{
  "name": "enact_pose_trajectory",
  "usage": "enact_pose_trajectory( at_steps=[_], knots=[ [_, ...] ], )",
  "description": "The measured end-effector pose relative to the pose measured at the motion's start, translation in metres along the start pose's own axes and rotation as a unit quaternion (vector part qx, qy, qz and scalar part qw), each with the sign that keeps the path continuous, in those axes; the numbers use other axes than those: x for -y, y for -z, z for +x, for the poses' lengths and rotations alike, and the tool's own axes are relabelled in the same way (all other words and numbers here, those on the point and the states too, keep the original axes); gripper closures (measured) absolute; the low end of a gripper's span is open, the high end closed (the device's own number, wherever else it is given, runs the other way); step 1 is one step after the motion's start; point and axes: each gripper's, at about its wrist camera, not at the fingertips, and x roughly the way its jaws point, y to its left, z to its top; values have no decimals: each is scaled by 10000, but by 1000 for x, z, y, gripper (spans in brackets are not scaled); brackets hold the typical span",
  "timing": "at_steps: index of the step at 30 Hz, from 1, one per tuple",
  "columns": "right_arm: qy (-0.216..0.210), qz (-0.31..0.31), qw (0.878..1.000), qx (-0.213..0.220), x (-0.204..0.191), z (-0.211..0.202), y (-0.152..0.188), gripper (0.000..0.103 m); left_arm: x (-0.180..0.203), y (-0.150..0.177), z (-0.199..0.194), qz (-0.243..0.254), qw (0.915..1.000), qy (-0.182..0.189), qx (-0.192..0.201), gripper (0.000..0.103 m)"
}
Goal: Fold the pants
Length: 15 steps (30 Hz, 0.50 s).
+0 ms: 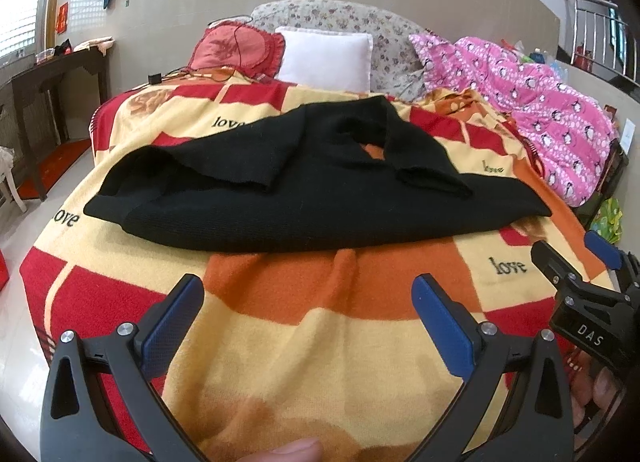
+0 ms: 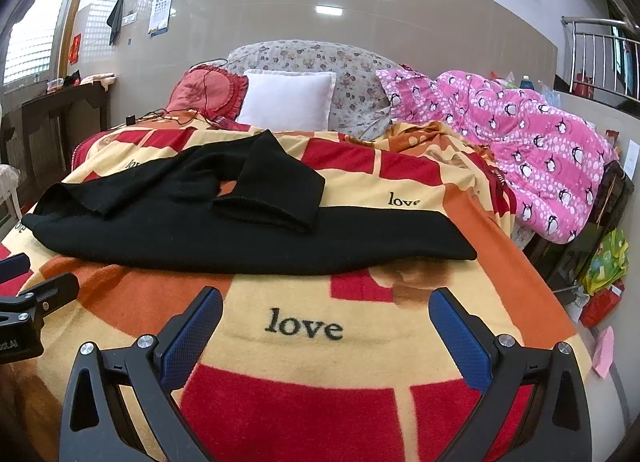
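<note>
Both tongs, left tongs (image 1: 308,302) and right tongs (image 2: 326,318), we are holding wide and empty above the blanket (image 2: 304,394); the black pants (image 1: 304,198) are lying ahead of both, apart.

Ahead of me, at twelve o'clock, stood a glossy beige wall (image 2: 280,10) reflecting ceiling lights; at ten o'clock a dark side table (image 1: 52,74) sat beneath a bright window (image 2: 28,50).
</note>
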Motion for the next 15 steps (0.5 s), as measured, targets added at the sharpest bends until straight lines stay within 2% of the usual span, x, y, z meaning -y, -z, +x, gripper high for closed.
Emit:
enact_pose_trajectory(
  at_steps=[3,6,7,10,12,15],
  knots=[
    [-28,129,9999,91,3,-5,1,0,-4,-2,-12,29,9993,320,193,0],
    [-37,260,9995,146,8,-8,2,0,-15,-4,-22,-60,9907,1306,390,0],
    [-38,312,9994,158,11,-10,2,0,-21,-4,-21,-126,9867,1602,258,0],
    [-17,511,9985,181,20,-13,2,0,-30,-3,-14,-90,9853,1695,-204,0],
    [-76,659,9975,243,26,-17,2,0,-47,-6,-18,-194,9843,1754,-102,0],
    [-147,869,9955,359,34,-22,4,0,-82,-18,-23,-447,9852,1636,255,0]
  ],
)
